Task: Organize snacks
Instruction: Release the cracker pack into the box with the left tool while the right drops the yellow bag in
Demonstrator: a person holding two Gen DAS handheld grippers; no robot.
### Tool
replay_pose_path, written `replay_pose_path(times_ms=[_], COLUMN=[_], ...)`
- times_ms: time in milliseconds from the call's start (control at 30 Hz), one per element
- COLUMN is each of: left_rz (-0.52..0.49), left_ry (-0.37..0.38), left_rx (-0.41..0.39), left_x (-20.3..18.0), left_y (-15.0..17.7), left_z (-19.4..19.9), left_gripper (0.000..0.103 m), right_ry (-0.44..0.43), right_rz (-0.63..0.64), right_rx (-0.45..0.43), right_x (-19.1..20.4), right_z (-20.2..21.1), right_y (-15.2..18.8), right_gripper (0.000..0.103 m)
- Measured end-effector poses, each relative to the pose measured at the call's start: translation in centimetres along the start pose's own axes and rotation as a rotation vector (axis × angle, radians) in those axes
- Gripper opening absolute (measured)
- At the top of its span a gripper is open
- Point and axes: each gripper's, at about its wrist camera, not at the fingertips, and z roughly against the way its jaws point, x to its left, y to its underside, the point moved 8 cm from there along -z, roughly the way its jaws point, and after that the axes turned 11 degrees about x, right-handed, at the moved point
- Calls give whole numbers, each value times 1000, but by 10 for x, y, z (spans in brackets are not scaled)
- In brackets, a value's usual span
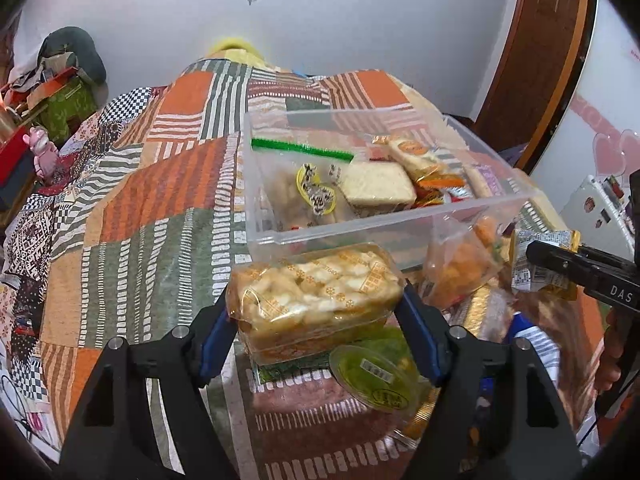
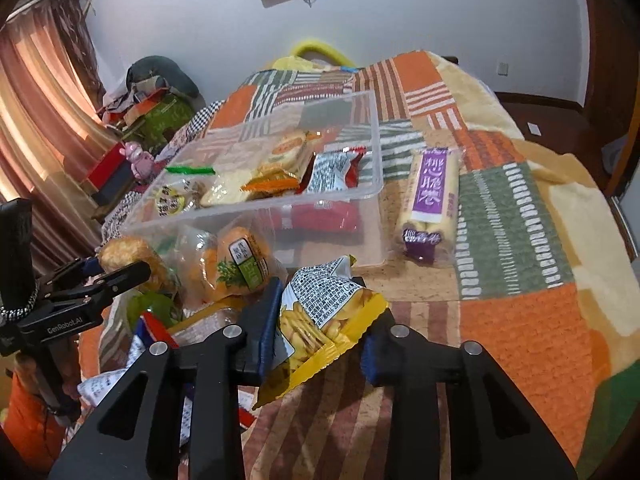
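Note:
A clear plastic bin (image 1: 280, 236) (image 2: 372, 128) stands on the patchwork blanket and holds several wrapped snacks. My left gripper (image 1: 316, 312) is shut on a clear pack of pale pastry squares (image 1: 316, 292), held just in front of the bin's near wall; it also shows in the right wrist view (image 2: 120, 272). My right gripper (image 2: 320, 320) is shut on a yellow snack packet (image 2: 324, 316), held in front of the bin; in the left wrist view the right gripper (image 1: 560, 260) shows with the packet (image 1: 536, 276).
Loose snacks lie in front of the bin: an orange bag (image 1: 460, 272) (image 2: 232, 268), a green jelly cup (image 1: 376, 376), blue-white packets (image 2: 120, 384). A purple-labelled roll pack (image 2: 432, 200) lies right of the bin. Cluttered boxes (image 1: 52, 100) stand far left.

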Motion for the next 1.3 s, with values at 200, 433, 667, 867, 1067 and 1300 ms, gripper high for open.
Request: replay_pose_path(times_ms=[200,433,667,867,1067,1300], left_rz=[-13,-25,-52,-57,-54,-60], left_ry=[0,10,20,36,43,44], left_rx=[-51,-119,-166,-151,-114,-77], left_x=[-7,-17,-26,-32,-34,-36], left_y=[-6,-26,-58,-76,-85,-90], left_z=[25,48,56,37,9,-18], left_gripper=[74,74,74,74,74,74], right_ry=[-2,-8,-7,-6,17,30], right_rz=[10,31,53,68,72,64], right_rx=[-57,-134,-172,-186,-180,-138], right_x=[5,12,20,24,22,17], right_z=[22,42,40,28,9,-16], right_y=[-10,-31,-55,-76,-92,-99], right_gripper=[30,30,30,30,30,30])
